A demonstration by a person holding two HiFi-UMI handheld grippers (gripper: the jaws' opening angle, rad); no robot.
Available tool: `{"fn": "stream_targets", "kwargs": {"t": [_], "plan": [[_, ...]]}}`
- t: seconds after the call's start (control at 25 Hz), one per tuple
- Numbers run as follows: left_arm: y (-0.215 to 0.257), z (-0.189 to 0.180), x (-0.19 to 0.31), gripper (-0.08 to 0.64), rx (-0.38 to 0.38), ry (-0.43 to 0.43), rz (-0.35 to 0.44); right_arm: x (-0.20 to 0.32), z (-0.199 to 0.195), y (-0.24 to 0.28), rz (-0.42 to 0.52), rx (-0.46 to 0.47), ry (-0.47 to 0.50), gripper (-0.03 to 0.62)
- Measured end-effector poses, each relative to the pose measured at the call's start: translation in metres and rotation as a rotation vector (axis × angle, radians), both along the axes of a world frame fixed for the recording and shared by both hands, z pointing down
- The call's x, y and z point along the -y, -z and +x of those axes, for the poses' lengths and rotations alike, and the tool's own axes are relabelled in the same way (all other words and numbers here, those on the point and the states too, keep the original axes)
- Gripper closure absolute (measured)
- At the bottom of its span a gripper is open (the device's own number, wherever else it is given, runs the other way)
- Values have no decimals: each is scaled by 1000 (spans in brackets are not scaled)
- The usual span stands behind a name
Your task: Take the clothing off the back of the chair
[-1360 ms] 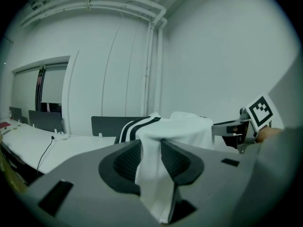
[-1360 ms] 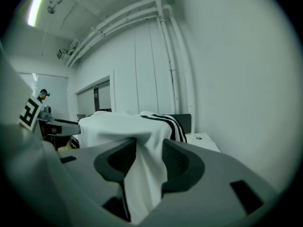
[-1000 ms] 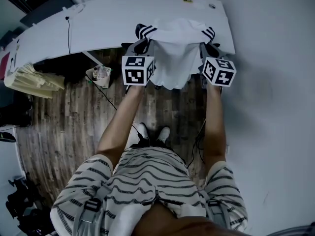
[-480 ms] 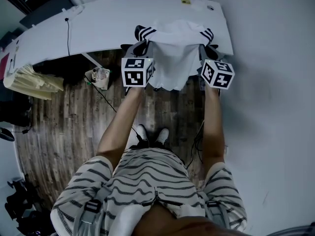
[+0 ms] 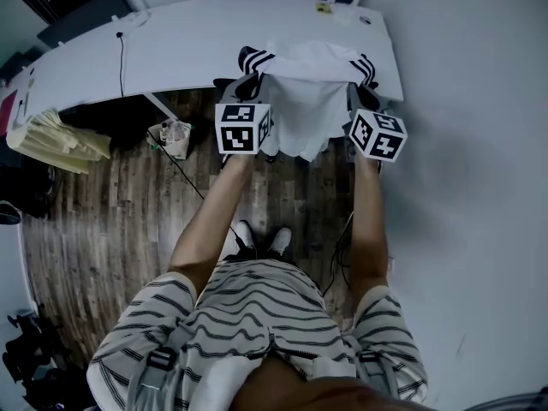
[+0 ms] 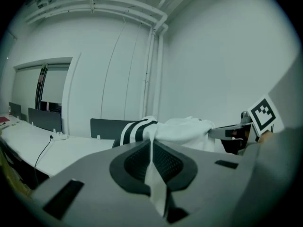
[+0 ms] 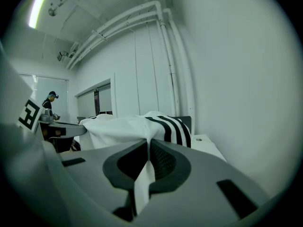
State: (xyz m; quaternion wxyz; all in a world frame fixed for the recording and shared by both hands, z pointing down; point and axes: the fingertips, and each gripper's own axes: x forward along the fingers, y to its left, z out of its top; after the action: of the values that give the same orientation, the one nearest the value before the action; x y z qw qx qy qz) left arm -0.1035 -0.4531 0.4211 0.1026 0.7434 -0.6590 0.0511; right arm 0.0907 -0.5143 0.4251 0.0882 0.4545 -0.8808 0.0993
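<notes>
A white shirt (image 5: 304,92) with black-striped sleeves hangs spread between my two grippers, in front of the white desk. My left gripper (image 5: 254,88) is shut on its left shoulder, just below the striped sleeve. My right gripper (image 5: 360,92) is shut on the right shoulder. In the left gripper view a fold of the white shirt (image 6: 184,129) runs down between the closed jaws of the left gripper (image 6: 152,160). The right gripper view shows the same: the shirt (image 7: 123,126) is pinched in the right gripper (image 7: 147,162). The chair is hidden behind the hanging cloth.
A long white desk (image 5: 171,50) runs across the back, with a cable on it. A pale stack of sheets (image 5: 56,135) and a small bin (image 5: 174,134) sit at the left on the wooden floor (image 5: 111,221). A white wall (image 5: 479,187) is close on the right.
</notes>
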Motion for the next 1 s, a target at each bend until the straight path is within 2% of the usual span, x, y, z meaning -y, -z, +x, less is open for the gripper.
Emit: {"fn": "stream_targets", "kwargs": {"t": [1.0], "plan": [[62, 4, -26, 531, 1, -38, 109, -37, -6, 66, 111, 33, -38, 566]]}}
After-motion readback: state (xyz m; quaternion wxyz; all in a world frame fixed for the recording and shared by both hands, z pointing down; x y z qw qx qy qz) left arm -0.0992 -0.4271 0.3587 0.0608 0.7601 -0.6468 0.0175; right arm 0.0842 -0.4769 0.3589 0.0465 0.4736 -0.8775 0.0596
